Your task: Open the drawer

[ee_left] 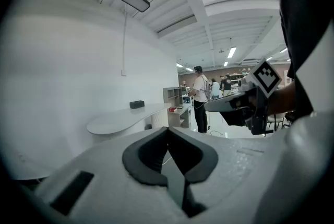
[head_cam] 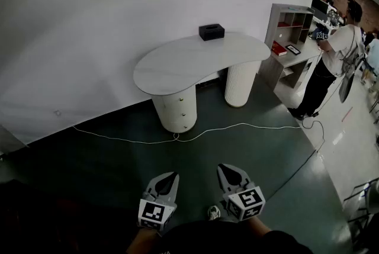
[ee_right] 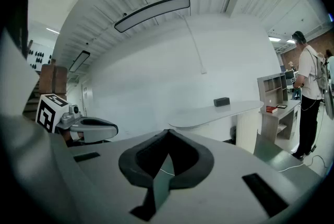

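Note:
A white kidney-shaped desk (head_cam: 195,58) stands against the wall ahead. Its round left pedestal (head_cam: 176,109) holds the drawers, marked by small knobs on its front. Both grippers are held low and close to my body, well short of the desk. My left gripper (head_cam: 172,176) is shut with nothing in it, tips touching (ee_left: 167,129). My right gripper (head_cam: 223,168) is shut and empty too (ee_right: 167,132). The desk appears far off in both gripper views (ee_left: 128,117) (ee_right: 216,112).
A black box (head_cam: 211,31) sits on the desk top. A white cable (head_cam: 195,134) runs across the dark floor before the pedestals. A grey shelf unit (head_cam: 290,45) stands at the right with a person (head_cam: 328,63) beside it. A second ribbed pedestal (head_cam: 240,82) supports the desk's right end.

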{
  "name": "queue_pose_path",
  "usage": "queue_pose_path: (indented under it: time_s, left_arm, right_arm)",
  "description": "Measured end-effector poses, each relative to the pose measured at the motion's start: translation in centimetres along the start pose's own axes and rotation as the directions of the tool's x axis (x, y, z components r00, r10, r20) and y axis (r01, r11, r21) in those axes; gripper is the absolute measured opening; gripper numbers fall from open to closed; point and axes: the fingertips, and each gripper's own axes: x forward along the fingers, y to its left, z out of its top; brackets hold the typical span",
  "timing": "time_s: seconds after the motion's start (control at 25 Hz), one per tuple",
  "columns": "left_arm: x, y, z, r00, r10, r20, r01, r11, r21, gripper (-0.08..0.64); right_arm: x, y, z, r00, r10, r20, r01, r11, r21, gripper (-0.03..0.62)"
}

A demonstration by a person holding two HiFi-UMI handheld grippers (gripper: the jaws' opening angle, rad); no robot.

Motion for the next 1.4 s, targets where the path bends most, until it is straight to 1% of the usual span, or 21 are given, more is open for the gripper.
queue_pose_path:
  time_s: [0.12,0.24,0.36,0.52,0.56,0.6,0.68,0.8,0.92,1.04,1.2,1.28,1.4]
  left_arm:
    - [0.8,-0.4,-0.1,1.000,-0.005,-0.017,0.004,1.000,-0.018,0.017]
    - [1.9,-0.5,-0.3,1.000,-0.005,-0.012,0.004,1.000,-0.024,0.017]
    - [2.9,-0.3,-0.2,1.000,0.008,-0.014,-0.009,1.000,-0.027,0.018]
    - [4.5,-0.4,-0.5,0.999,0.015,-0.033,-0.017,0.998,-0.055,0.026]
    - [4.9,-0.6,-0.6,0.999,0.016,-0.038,-0.019,0.998,-0.064,0.032]
    - [5.3,-0.8,-0.6,0.999,0.019,-0.044,-0.022,0.997,-0.076,0.055]
    - [6.1,-1.2,-0.8,0.998,0.028,-0.057,-0.033,0.995,-0.097,0.145]
    - [7.0,-1.5,-0.7,0.997,0.042,-0.070,-0.048,0.994,-0.097,0.180]
    - [7.6,-1.2,-1.4,0.994,0.051,-0.095,-0.060,0.994,-0.095,0.202]
    - [7.8,0.1,-2.0,0.990,0.069,-0.120,-0.081,0.992,-0.101,0.209]
    - [9.1,3.3,-2.4,0.990,0.085,-0.110,-0.096,0.990,-0.105,0.221]
    - [10.2,5.0,-2.6,0.992,0.078,-0.101,-0.088,0.991,-0.103,0.221]
    - [12.4,7.3,-2.9,0.995,0.040,-0.087,-0.049,0.993,-0.106,0.224]
  right_arm:
    - [0.3,-0.8,0.1,1.000,0.005,-0.002,-0.005,1.000,0.000,0.000]
    - [0.8,-1.8,0.1,1.000,0.013,0.001,-0.013,1.000,0.005,0.000]
    - [1.6,-2.6,0.5,1.000,0.026,0.010,-0.026,1.000,0.001,0.002]
    - [2.6,-3.9,0.6,0.999,0.049,-0.003,-0.049,0.999,0.001,0.002]
    - [2.8,-4.3,0.5,0.998,0.055,-0.010,-0.055,0.998,0.002,0.041]
    - [2.9,-4.8,0.4,0.998,0.060,-0.017,-0.059,0.998,0.002,0.098]
    - [3.1,-5.8,0.2,0.997,0.070,-0.032,-0.070,0.997,-0.009,0.107]
    - [3.6,-6.6,0.2,0.994,0.099,-0.056,-0.100,0.995,-0.014,0.129]
    - [4.8,-7.6,-0.1,0.992,0.104,-0.074,-0.105,0.995,-0.006,0.135]
    - [6.1,-7.8,-0.5,0.991,0.108,-0.082,-0.108,0.994,0.006,0.135]
    - [9.1,-8.3,-0.7,0.992,0.095,-0.087,-0.094,0.995,0.011,0.135]
    - [10.6,-8.9,-0.6,0.994,0.072,-0.079,-0.071,0.997,0.006,0.135]
    - [13.1,-9.6,-0.2,0.997,0.030,-0.078,-0.030,1.000,0.001,0.135]
